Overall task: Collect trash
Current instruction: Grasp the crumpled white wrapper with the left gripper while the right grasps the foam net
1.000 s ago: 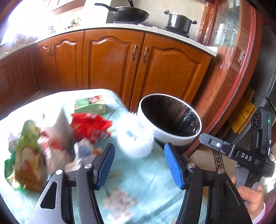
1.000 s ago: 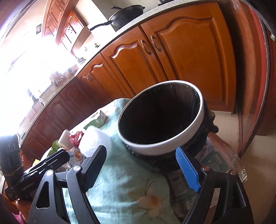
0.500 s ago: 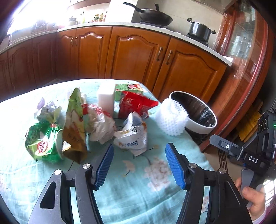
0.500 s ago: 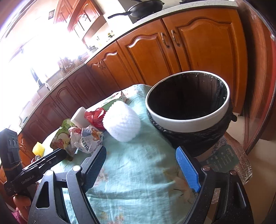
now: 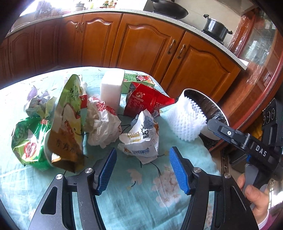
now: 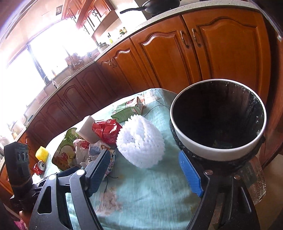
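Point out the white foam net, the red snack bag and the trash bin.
white foam net point(image 6: 140, 145), right wrist view, middle of its mesh side
red snack bag point(image 5: 145, 101), left wrist view, printed front
trash bin point(image 6: 219, 155), right wrist view, white rim nearest the camera

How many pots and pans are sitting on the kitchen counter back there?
2. A black frying pan sits on the counter at the top middle of the left view, and a lidded dark pot stands to its right. Others may be hidden beyond the frame.
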Demonstrator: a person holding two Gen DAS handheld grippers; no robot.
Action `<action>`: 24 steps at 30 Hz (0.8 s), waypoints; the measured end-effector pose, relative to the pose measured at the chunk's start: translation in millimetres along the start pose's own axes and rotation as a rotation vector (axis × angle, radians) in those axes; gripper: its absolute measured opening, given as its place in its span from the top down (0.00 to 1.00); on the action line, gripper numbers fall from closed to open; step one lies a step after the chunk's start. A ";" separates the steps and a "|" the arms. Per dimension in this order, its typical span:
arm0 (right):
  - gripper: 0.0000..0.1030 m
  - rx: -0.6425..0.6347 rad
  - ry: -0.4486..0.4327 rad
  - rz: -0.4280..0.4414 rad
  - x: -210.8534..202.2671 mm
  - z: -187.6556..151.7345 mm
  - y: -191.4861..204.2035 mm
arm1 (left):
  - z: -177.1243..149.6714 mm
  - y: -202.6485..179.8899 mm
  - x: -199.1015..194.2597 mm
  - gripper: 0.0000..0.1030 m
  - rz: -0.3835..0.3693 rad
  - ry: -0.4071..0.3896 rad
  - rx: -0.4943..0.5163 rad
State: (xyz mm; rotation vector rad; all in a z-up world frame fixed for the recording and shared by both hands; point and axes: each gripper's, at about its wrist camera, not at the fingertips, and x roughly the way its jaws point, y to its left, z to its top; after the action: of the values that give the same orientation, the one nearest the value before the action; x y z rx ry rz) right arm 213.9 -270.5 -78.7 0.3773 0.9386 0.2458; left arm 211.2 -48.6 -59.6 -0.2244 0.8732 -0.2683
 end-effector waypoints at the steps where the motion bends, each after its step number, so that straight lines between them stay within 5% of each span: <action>1: 0.33 -0.002 0.008 0.000 5.0 3.4 -0.4 | 1.6 0.3 2.6 0.42 0.010 0.003 0.001; 4: 0.46 -0.004 0.033 0.001 20.3 10.4 -3.2 | 5.7 3.3 12.5 0.51 0.009 0.019 -0.006; 5: 0.51 -0.008 0.044 0.000 25.6 11.4 -3.5 | 6.0 4.1 16.3 0.62 0.008 0.028 -0.006; 7: 0.77 -0.015 0.064 -0.003 35.3 12.0 -3.6 | 6.9 5.7 21.4 0.70 -0.008 0.042 -0.008; 9: 0.85 -0.016 0.070 -0.008 38.4 9.4 -2.7 | 6.9 6.4 19.7 0.78 -0.017 0.033 0.004; 24: 0.87 0.003 -0.042 -0.006 -32.4 3.4 -11.0 | -0.5 -20.2 -17.1 0.81 -0.068 -0.028 0.108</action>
State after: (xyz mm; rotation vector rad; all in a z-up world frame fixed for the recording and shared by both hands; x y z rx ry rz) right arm 198.8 -293.1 -57.6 0.3812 0.8986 0.2302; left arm 197.6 -62.2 -41.5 -0.1578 0.8217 -0.3740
